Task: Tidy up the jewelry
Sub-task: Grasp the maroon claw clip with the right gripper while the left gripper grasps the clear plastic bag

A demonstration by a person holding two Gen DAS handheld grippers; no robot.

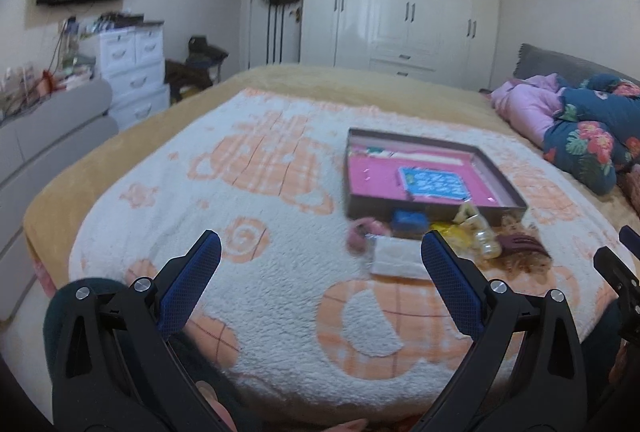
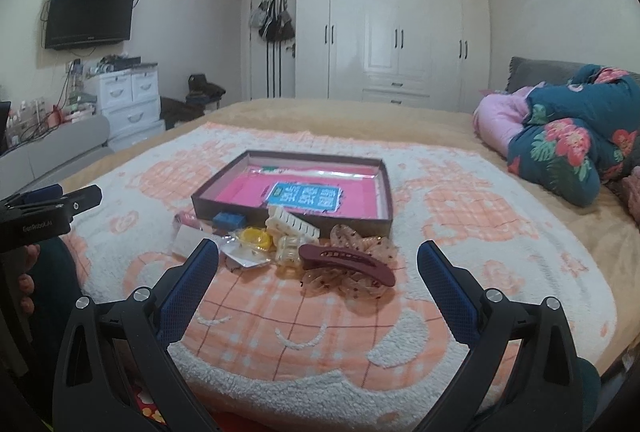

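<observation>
Left gripper (image 1: pixel 320 264): we see its jaws spread wide with nothing between them, hovering above the blanket (image 1: pixel 248 167) near the bed's front edge. Its view is motion-blurred, so we trust it less for detail.

Pile, left end: a white card (image 2: pixel 188 240) and a pink item (image 2: pixel 186 219) we cannot identify lie nearest the left gripper; a small blue box (image 2: pixel 229 220) sits against the tray's front wall.

Pile, middle: a yellow ring-shaped piece on a clear packet (image 2: pixel 252 244), then a cream claw clip (image 2: pixel 292 226) leaning at the tray wall.

Pile, right end: a maroon hair clip (image 2: pixel 346 260) lies across a sheer dotted bow (image 2: pixel 352 272), touching it.

Tray (image 2: pixel 288 216): shallow, dark-walled, pink-lined, just behind the pile; a blue patterned card (image 2: pixel 304 196) lies inside. Most of its floor looks free.

Right gripper (image 2: pixel 318 264): jaws apart, empty, lined up on the maroon clip.

Step in hand (our judgement): the first pick; nothing from the pile appears sorted yet.

Technique note: we would close across the clip's narrow width, low enough to catch it but clear of the bow's fabric, then lift straight before carrying over the tray wall.

Risk: the bow may drag along.
</observation>
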